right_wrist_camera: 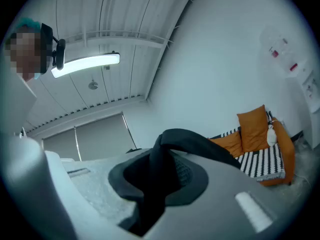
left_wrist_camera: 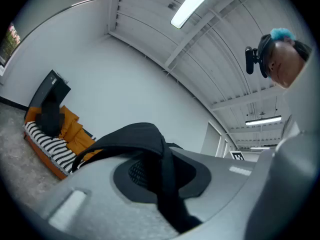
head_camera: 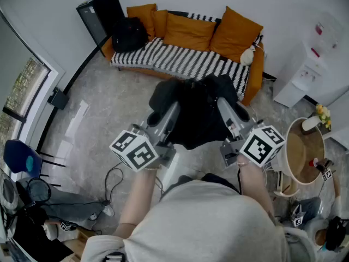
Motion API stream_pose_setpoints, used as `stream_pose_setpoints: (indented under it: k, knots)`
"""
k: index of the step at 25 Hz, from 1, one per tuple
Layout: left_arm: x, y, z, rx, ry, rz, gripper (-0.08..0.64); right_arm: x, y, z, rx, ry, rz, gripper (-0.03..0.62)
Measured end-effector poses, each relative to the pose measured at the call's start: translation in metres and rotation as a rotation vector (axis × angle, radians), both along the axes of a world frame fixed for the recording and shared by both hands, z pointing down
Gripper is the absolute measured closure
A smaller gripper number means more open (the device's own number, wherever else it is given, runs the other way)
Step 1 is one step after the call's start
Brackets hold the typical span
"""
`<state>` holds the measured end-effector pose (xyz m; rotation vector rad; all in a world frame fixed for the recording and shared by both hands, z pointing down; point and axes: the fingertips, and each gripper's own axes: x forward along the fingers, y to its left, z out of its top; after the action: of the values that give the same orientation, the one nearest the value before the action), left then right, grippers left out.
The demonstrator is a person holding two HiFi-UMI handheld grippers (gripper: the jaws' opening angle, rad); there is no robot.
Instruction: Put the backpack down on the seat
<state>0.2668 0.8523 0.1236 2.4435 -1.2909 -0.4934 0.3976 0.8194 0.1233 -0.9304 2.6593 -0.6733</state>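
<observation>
Left gripper: fingers closed together on a black strap, which ran up from between them and looped over the top. Right gripper: fingers likewise pinched shut on a second black strap. Both straps belonged to the black backpack, which hung slumped between the two grippers, off the floor, in front of the sofa and not on the seat. Could not tell whether the backpack was zipped or what it held. Sofa seat covered in black-and-white stripes; orange cushions lined the back. A second black bag sat on the sofa's left end, a small white soft toy at the right end; the middle of the seat lay bare. Dark upright unit stood against the wall just beside the sofa's left arm. Floor pale grey, marbled, with a black cable lying on it near the person's feet. To the right, a white cabinet and a round wooden counter carrying a small red-topped item at its edge, with yellow flowers just behind. Blue chair at far left by the window.
</observation>
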Motion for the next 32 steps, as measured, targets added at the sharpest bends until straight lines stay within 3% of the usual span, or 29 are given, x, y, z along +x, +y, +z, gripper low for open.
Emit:
stream_pose_setpoints:
  k: [15,23,32]
  knots:
    - [-0.011,-0.002,0.014,-0.025,0.003,-0.04,0.509,-0.025,-0.001,0.012,0.005,0.022,-0.068,0.532]
    - [-0.045,-0.01,0.028,-0.038,-0.015,-0.007,0.509,-0.066,-0.005,0.028,-0.034,0.018,-0.079,0.532]
    - [-0.072,-0.046,0.061,-0.113,0.009,0.026,0.509,-0.093,-0.041,0.06,-0.114,0.053,-0.063,0.531]
